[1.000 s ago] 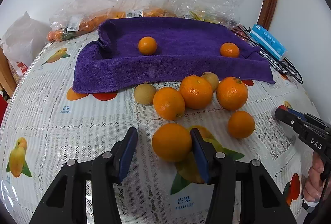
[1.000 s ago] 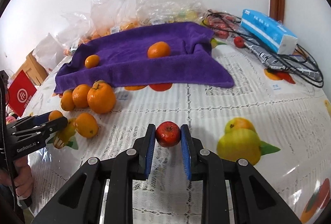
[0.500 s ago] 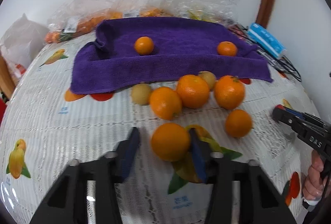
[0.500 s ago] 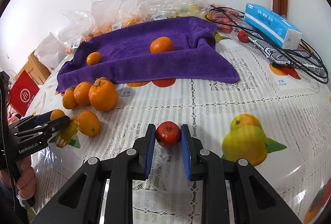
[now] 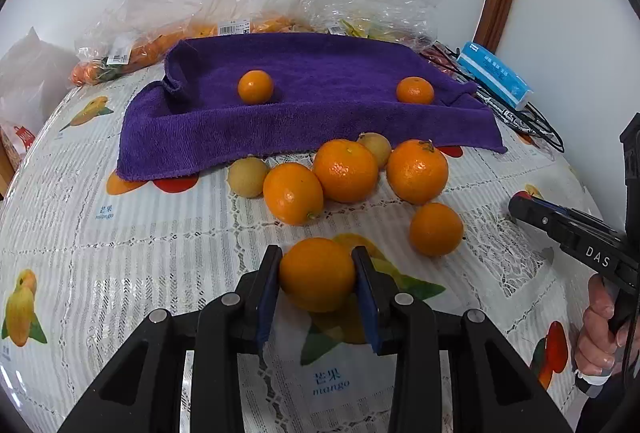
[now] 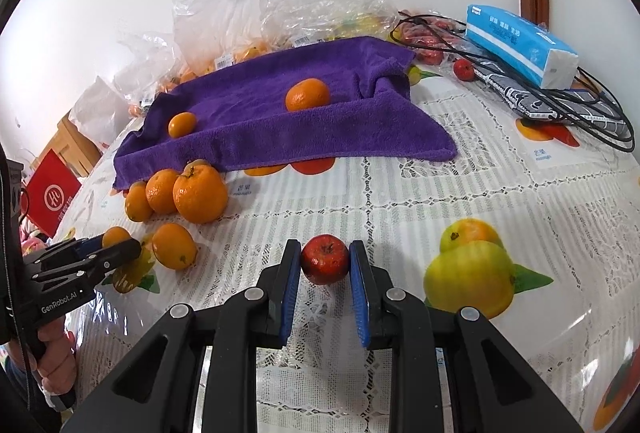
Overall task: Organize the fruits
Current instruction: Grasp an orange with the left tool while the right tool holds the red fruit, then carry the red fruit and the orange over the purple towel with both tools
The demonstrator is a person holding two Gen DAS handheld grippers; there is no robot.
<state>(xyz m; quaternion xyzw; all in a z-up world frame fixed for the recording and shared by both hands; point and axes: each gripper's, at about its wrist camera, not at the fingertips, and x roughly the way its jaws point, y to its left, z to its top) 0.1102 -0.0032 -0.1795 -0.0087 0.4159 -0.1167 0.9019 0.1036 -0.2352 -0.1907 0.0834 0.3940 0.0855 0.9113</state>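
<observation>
Looking past both tools, we see the purple towel [image 5: 312,105] spread across the upper middle of either frame, straight ahead, so each held fruit must travel up-frame over the loose oranges [image 5: 344,173]. Our left gripper [image 5: 316,285], whose jaws have just been closing, pinches an orange [image 5: 318,273] at lower centre. Our right gripper [image 6: 325,273] is clamped on a small red fruit [image 6: 325,259], low in its frame.

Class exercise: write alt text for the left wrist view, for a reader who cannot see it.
The left gripper is closed on an orange low over a fruit-print tablecloth. Beyond it lie four loose oranges and two small tan fruits, then a purple towel holding two more. The right gripper enters at the right edge.
</observation>
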